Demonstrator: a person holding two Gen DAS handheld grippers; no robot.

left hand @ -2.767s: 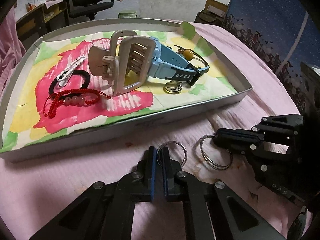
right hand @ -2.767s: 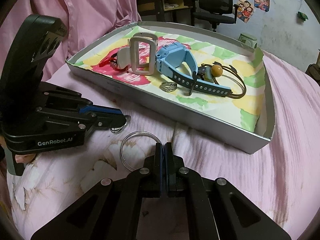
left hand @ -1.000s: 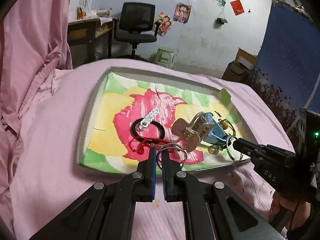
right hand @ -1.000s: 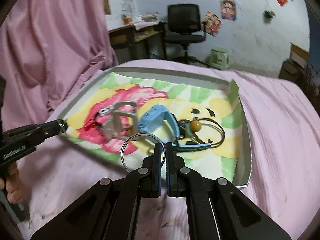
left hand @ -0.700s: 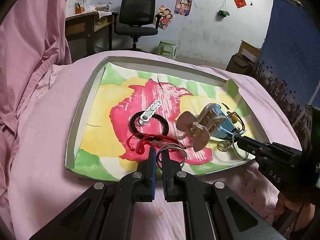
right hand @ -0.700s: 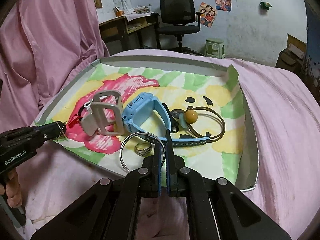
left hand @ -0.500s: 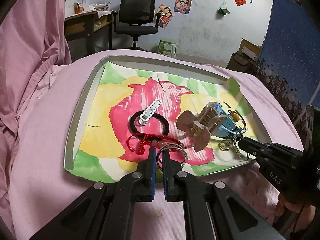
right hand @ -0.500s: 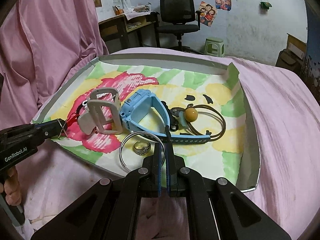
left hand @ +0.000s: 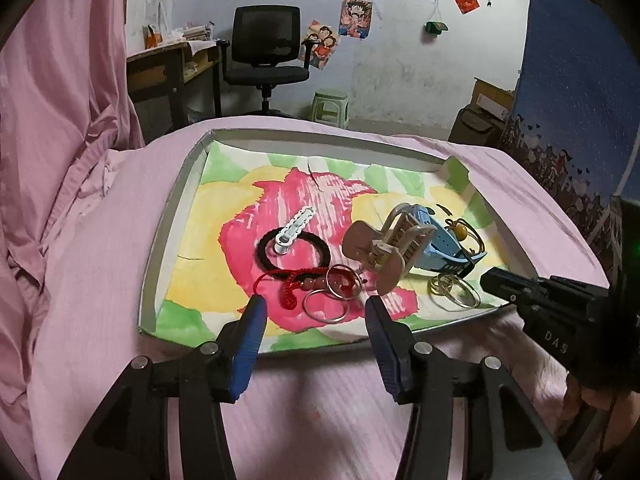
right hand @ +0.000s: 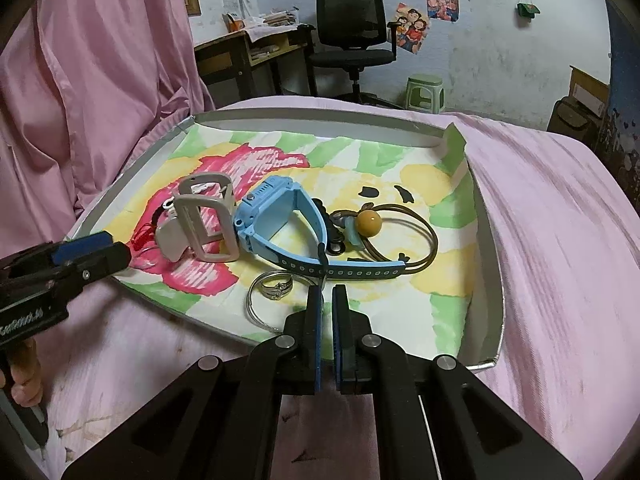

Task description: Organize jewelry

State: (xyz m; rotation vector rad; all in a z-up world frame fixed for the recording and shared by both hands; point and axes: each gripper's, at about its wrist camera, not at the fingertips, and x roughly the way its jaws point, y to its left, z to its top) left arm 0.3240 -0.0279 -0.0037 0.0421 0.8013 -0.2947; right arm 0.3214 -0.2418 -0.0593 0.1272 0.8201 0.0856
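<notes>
Releasing rings into tray: left gripper fingers wide apart, empty; right gripper barely parted, large ring loose; withdraw straight back.

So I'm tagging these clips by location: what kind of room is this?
Probably a bedroom or dorm room with a study corner: pink bedding under the tray, an office chair beside a desk, cartoon posters on the wall.
</notes>
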